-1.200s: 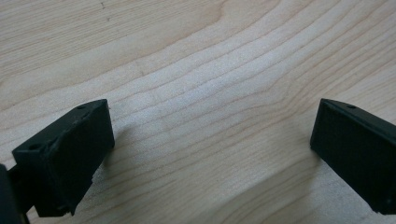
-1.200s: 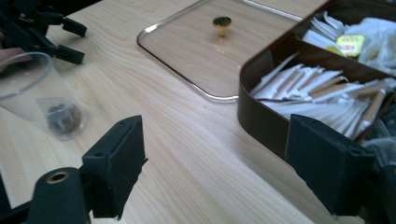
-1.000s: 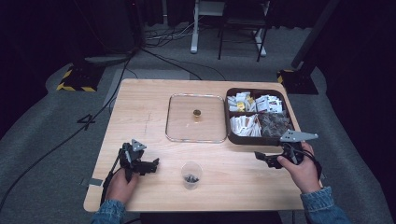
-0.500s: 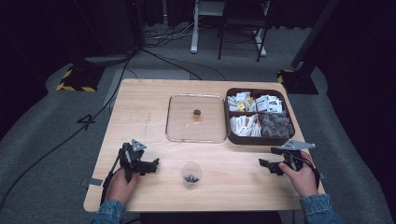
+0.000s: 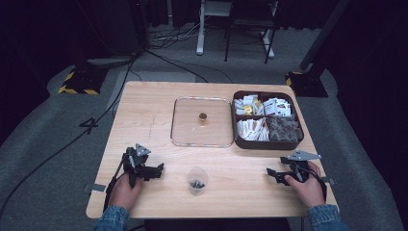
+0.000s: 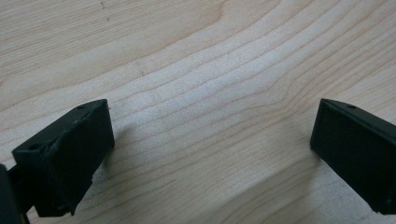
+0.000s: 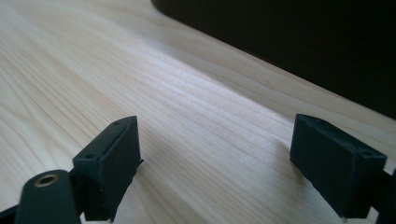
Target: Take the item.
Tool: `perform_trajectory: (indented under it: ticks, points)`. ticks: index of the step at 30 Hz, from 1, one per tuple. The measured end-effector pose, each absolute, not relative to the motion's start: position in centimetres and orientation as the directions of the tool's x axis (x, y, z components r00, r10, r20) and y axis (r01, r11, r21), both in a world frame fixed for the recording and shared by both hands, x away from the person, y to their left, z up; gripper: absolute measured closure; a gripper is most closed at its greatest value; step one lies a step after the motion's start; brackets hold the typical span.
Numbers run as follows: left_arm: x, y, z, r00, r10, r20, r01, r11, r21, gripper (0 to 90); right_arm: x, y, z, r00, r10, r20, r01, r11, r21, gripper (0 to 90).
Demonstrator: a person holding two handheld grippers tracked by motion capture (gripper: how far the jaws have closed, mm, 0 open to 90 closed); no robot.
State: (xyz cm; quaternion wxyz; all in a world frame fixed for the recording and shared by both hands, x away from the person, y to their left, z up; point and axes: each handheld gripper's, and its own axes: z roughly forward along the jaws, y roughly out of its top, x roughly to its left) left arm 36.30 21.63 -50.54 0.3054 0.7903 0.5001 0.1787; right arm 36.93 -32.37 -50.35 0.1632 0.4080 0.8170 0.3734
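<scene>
My left gripper (image 5: 159,168) rests on the wooden table (image 5: 144,110) near its front left, held by a hand, jaws wide apart with bare wood between them (image 6: 210,135). My right gripper (image 5: 270,173) lies at the front right, also open and holding nothing (image 7: 215,154). Between the two, near the front edge, stands a small clear plastic cup (image 5: 197,180) with dark bits inside. A clear square lid (image 5: 202,121) with a small brass knob (image 5: 203,117) lies flat mid-table. To its right sits a dark compartment box (image 5: 267,143) of sachets and packets.
The dark wall of the box (image 7: 299,37) fills the upper part of the right gripper view, just beyond the jaws. Bare wood lies between the cup and each gripper. Cables and chair legs are on the grey floor behind the table.
My right gripper has drawn back from beside the box towards the front edge and come down to the table. The left gripper has stayed put.
</scene>
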Motion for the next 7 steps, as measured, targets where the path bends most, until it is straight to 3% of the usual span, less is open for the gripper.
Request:
perform_trajectory:
  ticks: [2,7]
  points:
    - [36.29,21.62,-50.54,0.436,0.900,-0.024,0.682,-0.313,0.661,0.0,36.89,-31.83,-50.43,-0.608,0.794,-0.010,0.538,0.420,0.731,12.5]
    - [36.29,21.62,-50.55,0.435,0.900,-0.025,0.682,-0.311,0.661,0.0,36.93,-31.69,-50.45,-0.601,0.799,-0.009,0.542,0.416,0.730,11.8]
